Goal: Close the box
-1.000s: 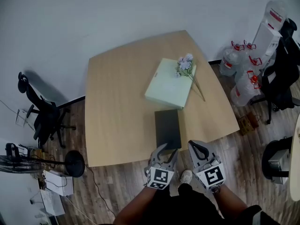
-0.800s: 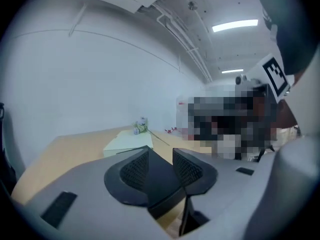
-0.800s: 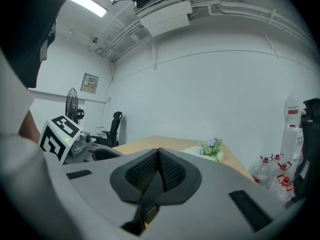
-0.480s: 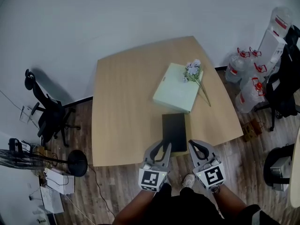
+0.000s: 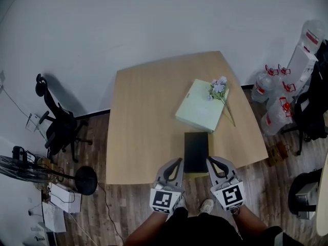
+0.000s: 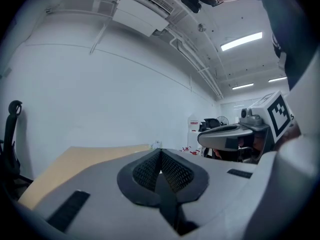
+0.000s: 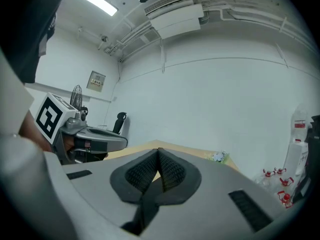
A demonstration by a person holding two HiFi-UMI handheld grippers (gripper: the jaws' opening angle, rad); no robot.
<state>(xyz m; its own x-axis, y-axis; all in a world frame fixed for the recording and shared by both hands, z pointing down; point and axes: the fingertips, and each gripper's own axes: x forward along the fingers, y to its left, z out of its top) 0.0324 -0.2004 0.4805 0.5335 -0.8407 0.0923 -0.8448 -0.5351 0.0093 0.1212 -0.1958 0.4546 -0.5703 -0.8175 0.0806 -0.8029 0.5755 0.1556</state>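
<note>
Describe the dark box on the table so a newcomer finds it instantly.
Start at the wooden table. On its near edge, between the left gripper and the right gripper, lies the dark box. It is nearly black and narrow, unlike the wider pale green box behind it with flowers at its corner.

The left half of the wooden table (image 5: 138, 122) lies bare from near edge to far edge, an open lane. On the right half a black box (image 5: 196, 151) sits at the near edge, just beyond the left gripper (image 5: 178, 162) and the right gripper (image 5: 211, 161). A pale green box (image 5: 197, 114) stands close behind it, and artificial flowers (image 5: 219, 86) on its far right corner trail their stems into the narrow strip to the right
</note>
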